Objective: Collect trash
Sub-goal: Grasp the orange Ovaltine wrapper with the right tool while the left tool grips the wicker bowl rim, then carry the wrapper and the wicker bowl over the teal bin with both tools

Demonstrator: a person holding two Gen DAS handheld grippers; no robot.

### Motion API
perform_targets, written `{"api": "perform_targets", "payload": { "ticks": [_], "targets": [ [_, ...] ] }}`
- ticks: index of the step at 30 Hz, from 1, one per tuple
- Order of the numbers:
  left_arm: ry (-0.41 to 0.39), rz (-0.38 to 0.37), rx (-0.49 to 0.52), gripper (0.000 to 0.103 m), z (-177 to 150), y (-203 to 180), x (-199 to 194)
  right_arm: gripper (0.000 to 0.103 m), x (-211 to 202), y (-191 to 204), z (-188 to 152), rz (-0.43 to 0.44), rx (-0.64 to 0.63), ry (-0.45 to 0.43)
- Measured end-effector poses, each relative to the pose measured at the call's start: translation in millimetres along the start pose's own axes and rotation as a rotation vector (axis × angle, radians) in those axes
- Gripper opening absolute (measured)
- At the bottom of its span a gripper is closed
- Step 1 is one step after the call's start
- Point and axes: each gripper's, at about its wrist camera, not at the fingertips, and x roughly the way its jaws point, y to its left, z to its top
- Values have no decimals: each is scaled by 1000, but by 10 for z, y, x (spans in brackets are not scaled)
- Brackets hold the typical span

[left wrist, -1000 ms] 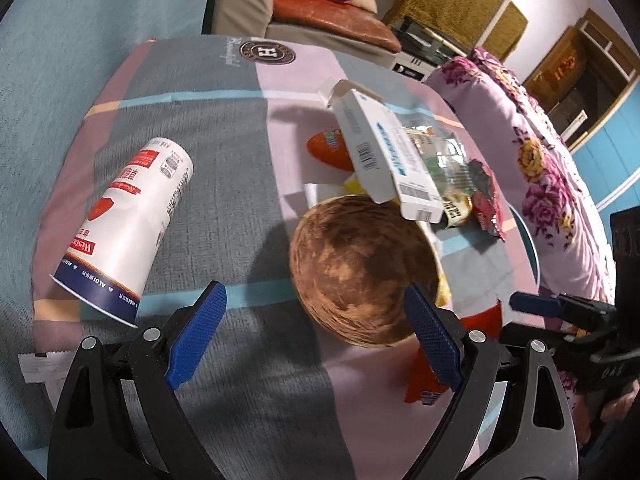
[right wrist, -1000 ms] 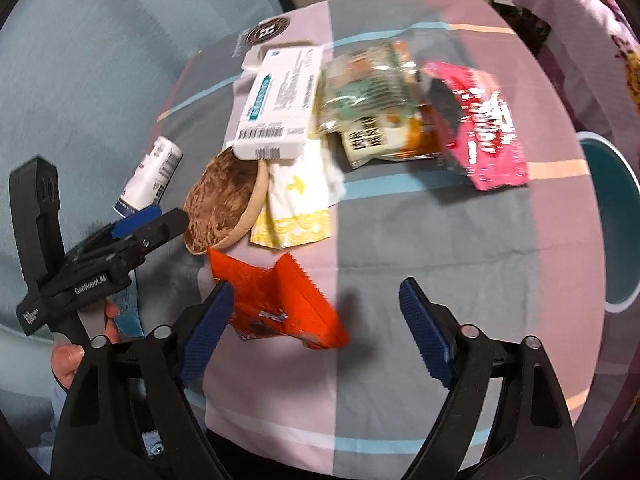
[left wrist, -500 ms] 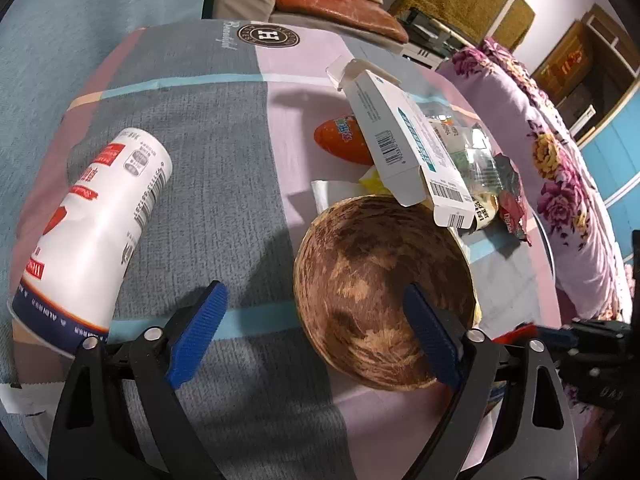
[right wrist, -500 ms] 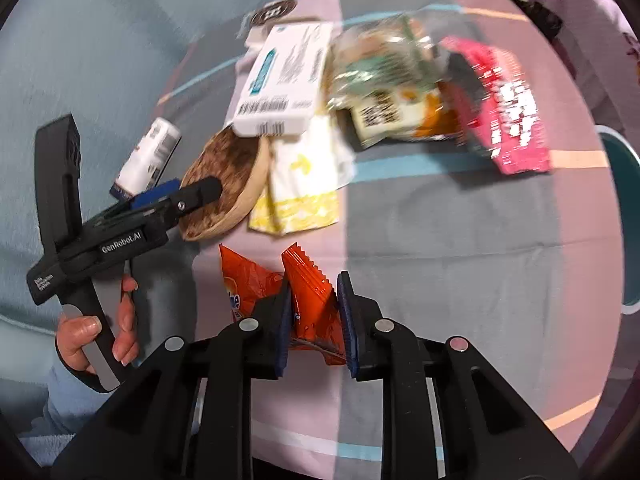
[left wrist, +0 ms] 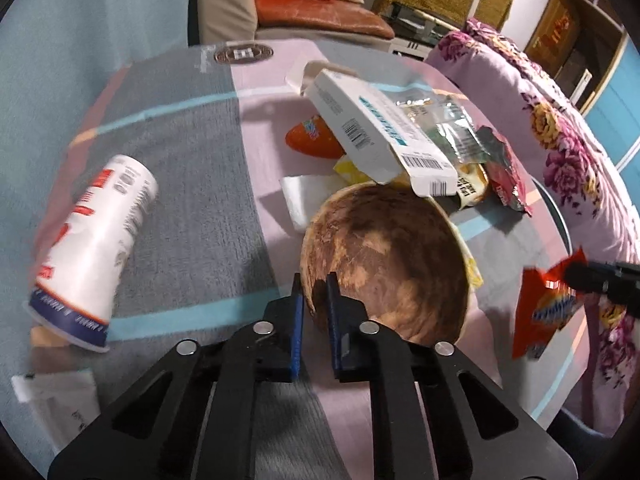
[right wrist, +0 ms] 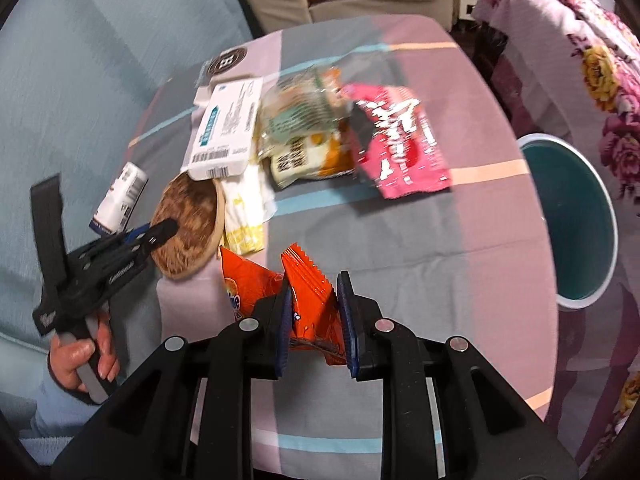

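Both tongs have closed since a second ago: the left gripper (left wrist: 314,294) now pinches the near rim of the brown bowl (left wrist: 394,264), and the right gripper (right wrist: 313,304) grips the orange wrapper (right wrist: 308,300), lifted off the tablecloth (right wrist: 420,248). Beyond the bowl lie a white box (left wrist: 376,132), crumpled snack bags (right wrist: 316,132) and a pink packet (right wrist: 400,140). A white cup (left wrist: 92,248) lies on its side to the left; a teal bin (right wrist: 576,220) stands beside the table at right.
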Motion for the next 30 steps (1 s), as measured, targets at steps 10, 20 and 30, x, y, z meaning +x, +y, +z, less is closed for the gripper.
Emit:
{"api": "perform_targets", "payload": {
  "ticks": [10, 20, 30],
  "targets": [
    [7, -48, 30, 7, -123, -211, -263, 20, -194, -284, -14, 10, 52, -56],
    [-37, -45, 84, 7, 3, -605, -463, 20, -421, -619, -85, 11, 106, -124],
    [-42, -66, 144, 7, 205, -1124, -466, 20, -641, -1059, -108, 4, 168, -199]
  ]
}}
